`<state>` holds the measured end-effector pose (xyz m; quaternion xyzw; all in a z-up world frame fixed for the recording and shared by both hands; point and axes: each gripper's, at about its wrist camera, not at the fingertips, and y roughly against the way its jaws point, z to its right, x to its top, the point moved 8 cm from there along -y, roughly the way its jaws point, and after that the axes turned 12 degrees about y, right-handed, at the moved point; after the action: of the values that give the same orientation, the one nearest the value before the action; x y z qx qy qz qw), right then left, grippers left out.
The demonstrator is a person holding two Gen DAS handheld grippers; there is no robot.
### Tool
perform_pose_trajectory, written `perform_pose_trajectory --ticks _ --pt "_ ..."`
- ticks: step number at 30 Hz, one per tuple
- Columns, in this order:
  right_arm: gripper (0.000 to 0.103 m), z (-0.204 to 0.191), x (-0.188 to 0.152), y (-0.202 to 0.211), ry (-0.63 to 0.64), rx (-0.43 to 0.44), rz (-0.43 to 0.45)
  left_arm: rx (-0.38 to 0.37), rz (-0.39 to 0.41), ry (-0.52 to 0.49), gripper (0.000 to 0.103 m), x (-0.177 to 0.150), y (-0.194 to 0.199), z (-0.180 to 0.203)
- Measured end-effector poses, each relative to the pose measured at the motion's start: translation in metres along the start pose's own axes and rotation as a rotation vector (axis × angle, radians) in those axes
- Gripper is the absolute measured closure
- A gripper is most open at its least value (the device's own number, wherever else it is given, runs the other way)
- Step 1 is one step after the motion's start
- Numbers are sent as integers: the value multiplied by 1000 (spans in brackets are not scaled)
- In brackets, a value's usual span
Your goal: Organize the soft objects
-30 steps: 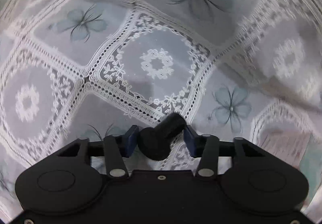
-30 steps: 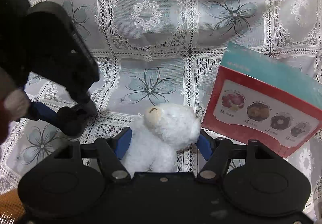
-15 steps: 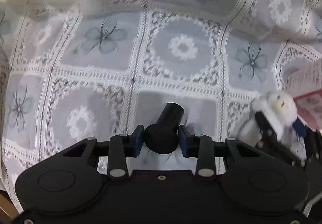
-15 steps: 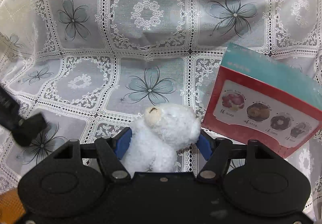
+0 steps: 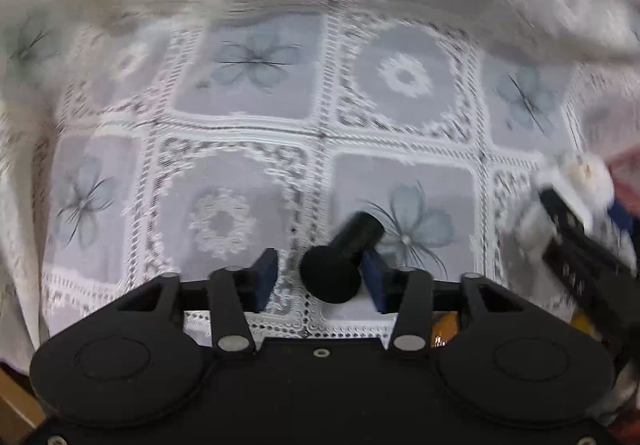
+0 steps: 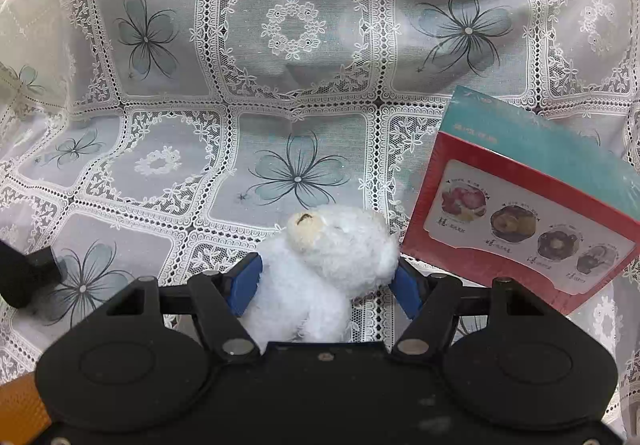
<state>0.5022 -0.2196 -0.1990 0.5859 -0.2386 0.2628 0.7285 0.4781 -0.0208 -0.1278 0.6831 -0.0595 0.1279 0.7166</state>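
A white plush bear (image 6: 328,265) sits between the blue pads of my right gripper (image 6: 327,283), which is shut on its body; its head points up and forward. It also shows at the right of the blurred left wrist view (image 5: 576,181). A black peg-shaped object (image 5: 340,257) lies on the lace cloth between the pads of my left gripper (image 5: 322,279). The left jaws stand apart; the peg leans by the right pad with a gap to the left pad. The peg's end shows at the left edge of the right wrist view (image 6: 24,277).
A lace tablecloth (image 6: 296,57) with flower squares covers the surface. A red and teal box (image 6: 532,213) with food pictures lies right of the bear. Something orange (image 6: 20,409) shows at the bottom left corner.
My left gripper has opened and let go of the black peg, which now rests on the cloth. The left view has swung and is blurred. The right gripper holds the bear still.
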Motion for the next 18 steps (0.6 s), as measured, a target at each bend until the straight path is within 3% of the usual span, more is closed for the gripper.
perform_pose_trajectory --ticks 8,18 --pt "35 0 0 0 2 -1 2 -85 -3 346 42 1 3 -7" --pt "35 -1 0 1 1 -2 6 -140 16 554 42 -14 -6 -3"
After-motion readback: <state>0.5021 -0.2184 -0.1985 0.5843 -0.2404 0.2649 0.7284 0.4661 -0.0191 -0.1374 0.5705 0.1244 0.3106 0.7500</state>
